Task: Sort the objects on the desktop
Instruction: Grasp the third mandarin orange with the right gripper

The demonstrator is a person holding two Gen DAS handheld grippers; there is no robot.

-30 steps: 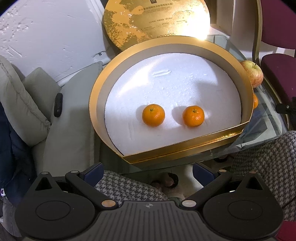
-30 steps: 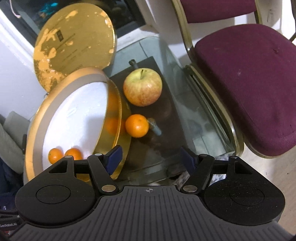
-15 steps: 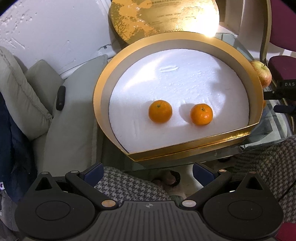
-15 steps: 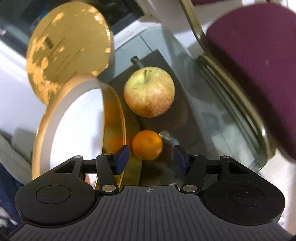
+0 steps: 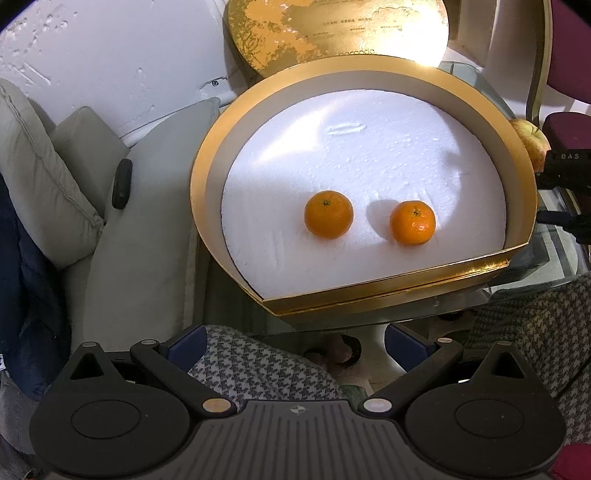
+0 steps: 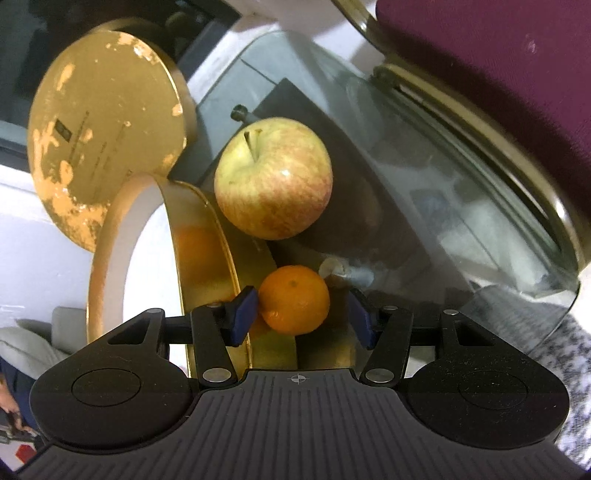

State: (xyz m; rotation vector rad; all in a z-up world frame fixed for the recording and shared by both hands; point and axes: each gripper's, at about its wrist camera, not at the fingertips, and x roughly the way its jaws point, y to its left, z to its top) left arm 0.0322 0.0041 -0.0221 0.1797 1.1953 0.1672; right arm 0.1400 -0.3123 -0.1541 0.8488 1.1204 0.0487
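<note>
Gold lid [image 5: 332, 33], small print unreadable.

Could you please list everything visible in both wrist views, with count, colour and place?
Tangerines in the box: two, orange, side by side on the white foam.
Tangerine on the table: one, orange, beside the box's outer wall, between the right gripper's fingers.
Apple: one, yellow-red, on the table beyond that tangerine.
Box: one, gold, white foam inside, on the table.
Lid: one, gold, standing behind the box.
Table: one, glass.
Chair: one, maroon seat, beside the table.
Cushions: grey, left of the box.
Left gripper: black, open, empty, near the box's front.
Right gripper: black, jaws just closed partway; the left pad looks at the tangerine, the right shows a gap.
</note>
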